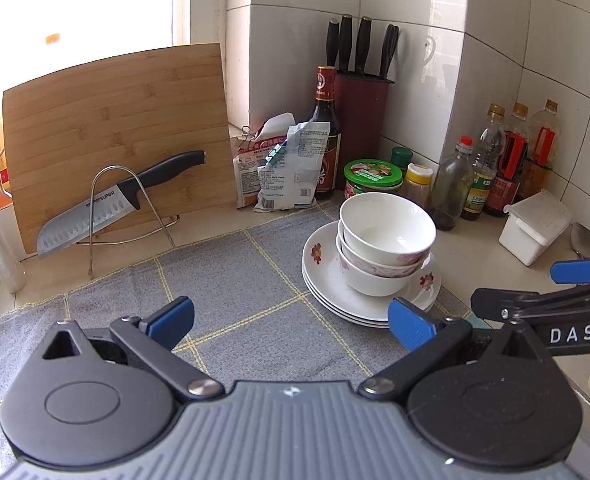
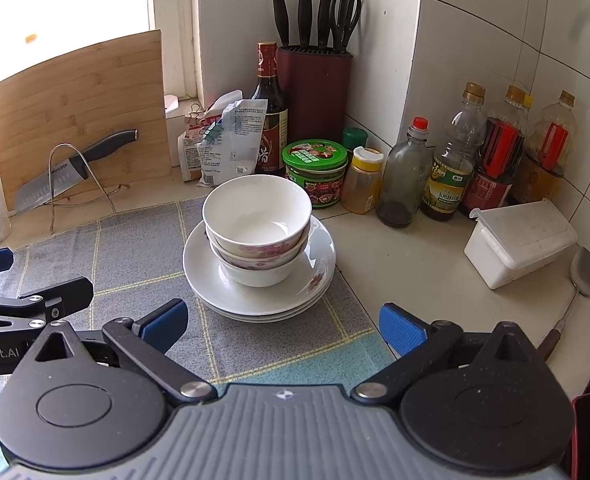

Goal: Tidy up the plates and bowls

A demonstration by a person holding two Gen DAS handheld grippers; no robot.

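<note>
Left wrist view shows the left gripper (image 1: pixel 291 324) with its blue-padded fingers spread wide apart and nothing between them, above a grey checked cloth (image 1: pixel 231 280) on the counter. Three nested white bowls (image 1: pixel 387 240) sit on a stack of white plates (image 1: pixel 323 276) with red flower prints, at the cloth's far right edge, ahead and to the right of this gripper. Part of the right gripper (image 1: pixel 543 300) reaches in from the right, just beside the plates.

From the right wrist view, the right gripper (image 2: pixel 281 326) also stands open and empty, with the bowls (image 2: pixel 257 220) and plates (image 2: pixel 223 280) directly ahead of its fingers.

Behind the stack, toward the tiled corner of the counter, stand a green-lidded jar (image 1: pixel 373 176), a dark sauce bottle (image 1: pixel 327 128) and a knife block (image 1: pixel 361 128). A bamboo cutting board (image 1: pixel 115 128) leans at the back left, with a knife (image 1: pixel 115 204) on a wire rack (image 1: pixel 131 216) in front of it.
</note>
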